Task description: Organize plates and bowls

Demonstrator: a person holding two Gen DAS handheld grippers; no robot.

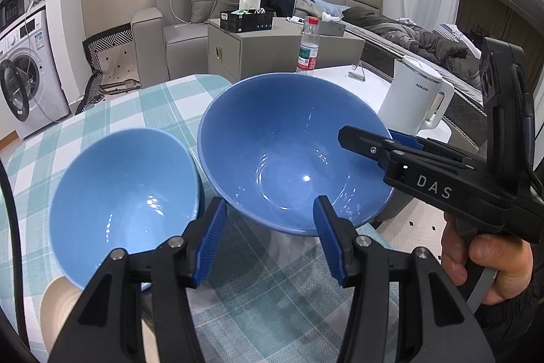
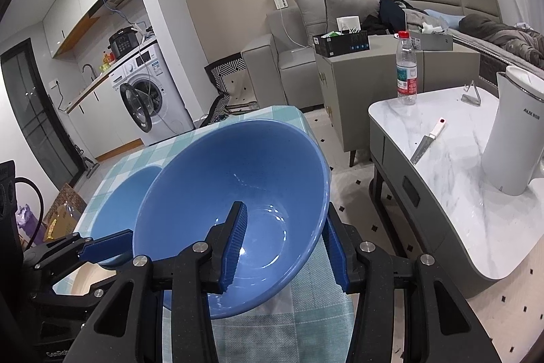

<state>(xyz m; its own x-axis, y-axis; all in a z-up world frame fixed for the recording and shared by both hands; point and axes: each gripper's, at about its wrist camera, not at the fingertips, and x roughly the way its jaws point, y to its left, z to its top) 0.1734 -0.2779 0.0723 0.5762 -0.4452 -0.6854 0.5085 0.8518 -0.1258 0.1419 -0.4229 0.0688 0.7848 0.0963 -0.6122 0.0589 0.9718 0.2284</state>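
The checked table is carrying a light bowl at the left. Just right of it, the right gripper is holding a darker bowl tilted, fingers clamped on its rim. The left gripper is hovering nearby, fingers apart and empty.

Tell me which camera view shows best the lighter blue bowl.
The left wrist view: the lighter blue bowl shows nearly its whole inside, resting on the checked tablecloth. In the right wrist view only a sliver appears, behind the darker blue bowl in the right gripper.
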